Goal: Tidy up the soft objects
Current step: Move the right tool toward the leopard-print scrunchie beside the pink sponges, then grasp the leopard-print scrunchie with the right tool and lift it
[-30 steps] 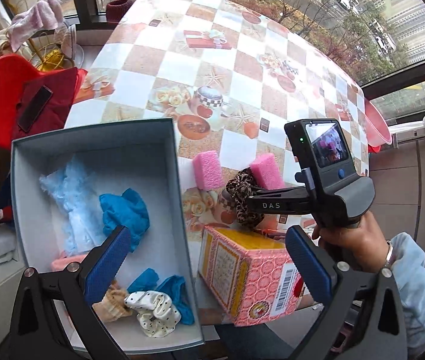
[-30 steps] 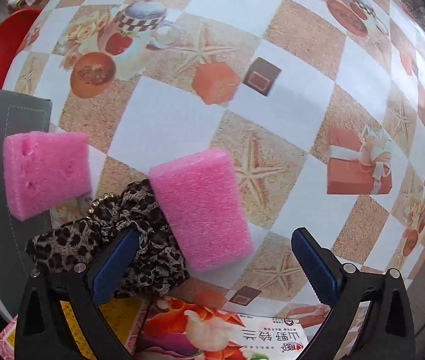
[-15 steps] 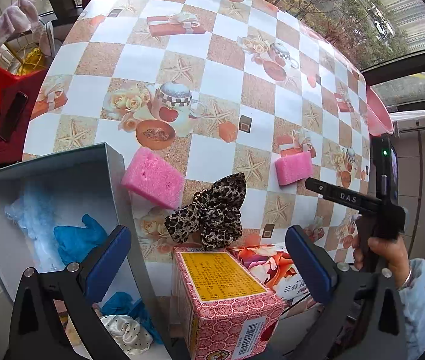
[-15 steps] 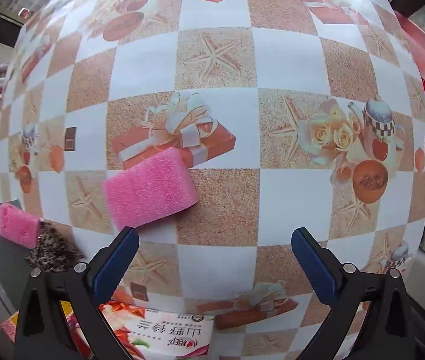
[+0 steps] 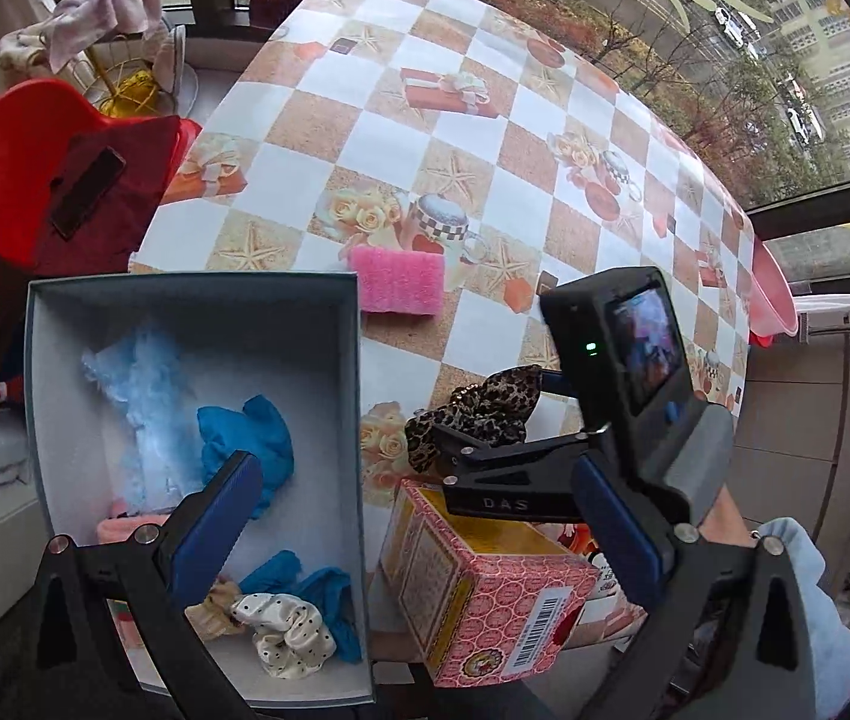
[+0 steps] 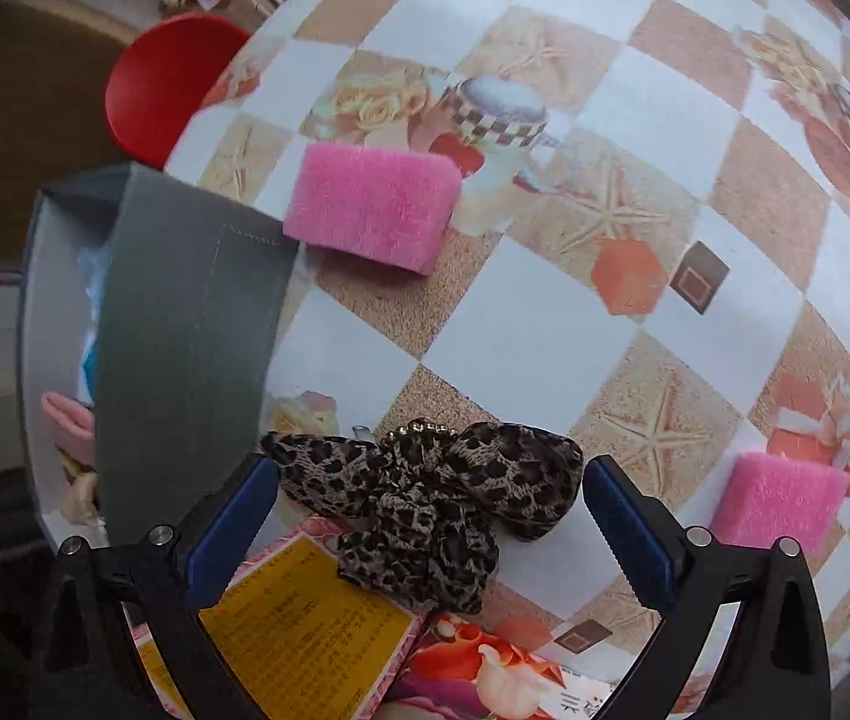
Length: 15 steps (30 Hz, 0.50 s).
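A leopard-print scrunchie [image 6: 425,498] lies on the table between the open fingers of my right gripper [image 6: 428,516]; it also shows in the left wrist view [image 5: 479,414]. A grey open box [image 5: 359,396] holds blue cloths, a spotted scrunchie [image 5: 287,639] and other soft items. One pink sponge [image 5: 396,281] lies beside the box's far corner [image 6: 374,204]; a second pink sponge [image 6: 779,501] lies at the right. My left gripper [image 5: 419,522] is open and empty, hovering over the box's right wall.
A pink and yellow carton [image 5: 479,582] stands at the table's near edge beside the box. A red chair [image 5: 17,168] with dark cloth is at the left. A pink basin [image 5: 773,300] sits at the table's far right edge.
My right gripper swung back left from the far sponge and now straddles the leopard scrunchie. My left gripper moved left, over the box edge.
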{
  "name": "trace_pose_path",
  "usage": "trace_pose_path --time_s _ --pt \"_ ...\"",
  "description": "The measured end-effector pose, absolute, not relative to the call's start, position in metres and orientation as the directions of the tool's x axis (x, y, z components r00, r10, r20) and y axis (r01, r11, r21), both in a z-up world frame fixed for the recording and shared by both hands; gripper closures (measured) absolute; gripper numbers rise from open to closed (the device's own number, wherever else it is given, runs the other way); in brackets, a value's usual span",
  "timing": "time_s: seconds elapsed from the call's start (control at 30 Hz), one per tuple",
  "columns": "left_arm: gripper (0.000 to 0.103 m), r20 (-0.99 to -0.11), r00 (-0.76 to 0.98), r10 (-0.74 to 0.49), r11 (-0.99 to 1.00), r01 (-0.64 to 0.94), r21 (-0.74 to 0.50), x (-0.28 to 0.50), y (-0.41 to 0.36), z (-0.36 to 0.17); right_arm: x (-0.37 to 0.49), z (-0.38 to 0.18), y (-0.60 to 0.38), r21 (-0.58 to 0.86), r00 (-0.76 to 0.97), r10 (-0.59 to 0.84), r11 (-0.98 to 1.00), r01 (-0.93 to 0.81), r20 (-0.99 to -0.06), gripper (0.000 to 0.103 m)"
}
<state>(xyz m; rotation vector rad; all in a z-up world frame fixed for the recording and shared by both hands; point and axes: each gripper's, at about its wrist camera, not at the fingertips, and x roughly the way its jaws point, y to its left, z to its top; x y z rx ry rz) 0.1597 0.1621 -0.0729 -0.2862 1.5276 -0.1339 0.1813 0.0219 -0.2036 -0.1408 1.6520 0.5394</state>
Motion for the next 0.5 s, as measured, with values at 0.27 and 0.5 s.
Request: trace_pose_path --time_s 0.27,0.5 --pt "0.000 -0.964 0.034 -0.263 0.961 -0.083 -0.265 0.165 0.159 -0.078 0.155 -0.232 0.004 -0.063 -0.073 -0.109 0.880 -0.470 -0.991 0.001" --pt "0.000 -0.964 0.023 -0.266 0.964 -0.009 -0.267 0.178 0.126 -0.076 0.156 -0.224 -0.076 -0.216 -0.007 -0.231 0.918 -0.331 -0.973 0.001"
